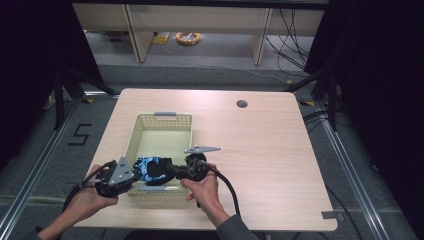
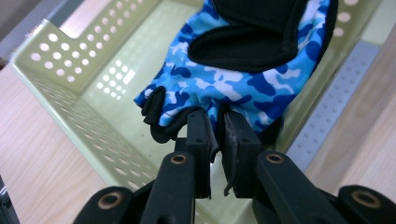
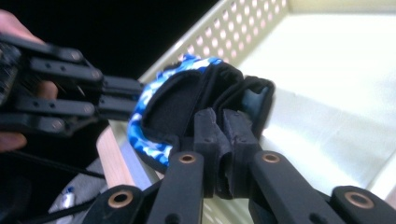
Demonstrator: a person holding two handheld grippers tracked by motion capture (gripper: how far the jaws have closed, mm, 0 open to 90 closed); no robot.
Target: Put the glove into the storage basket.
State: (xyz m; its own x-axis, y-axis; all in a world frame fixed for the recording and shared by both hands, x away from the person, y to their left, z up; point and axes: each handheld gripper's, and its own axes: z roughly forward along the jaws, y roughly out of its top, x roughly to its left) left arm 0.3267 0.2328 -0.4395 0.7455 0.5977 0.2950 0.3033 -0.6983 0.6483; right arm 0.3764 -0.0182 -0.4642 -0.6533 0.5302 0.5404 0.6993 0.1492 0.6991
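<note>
High view first: we see a blue camouflage glove [image 1: 152,169] held over the near end of a pale perforated basket [image 1: 161,120] on the wooden surface [image 1: 270,150]. Our left gripper [image 1: 134,173] pinches the glove's near-left edge, and our right gripper [image 1: 171,169] pinches it from the right; both are clenched on its fabric. From the left gripper view, we find the pads nipped on the black trim at the glove's [image 2: 233,79] finger end, above the basket's [image 2: 70,70] floor. From the right gripper view, we find the pads closed on the black cuff of the glove [image 3: 187,102].
</note>
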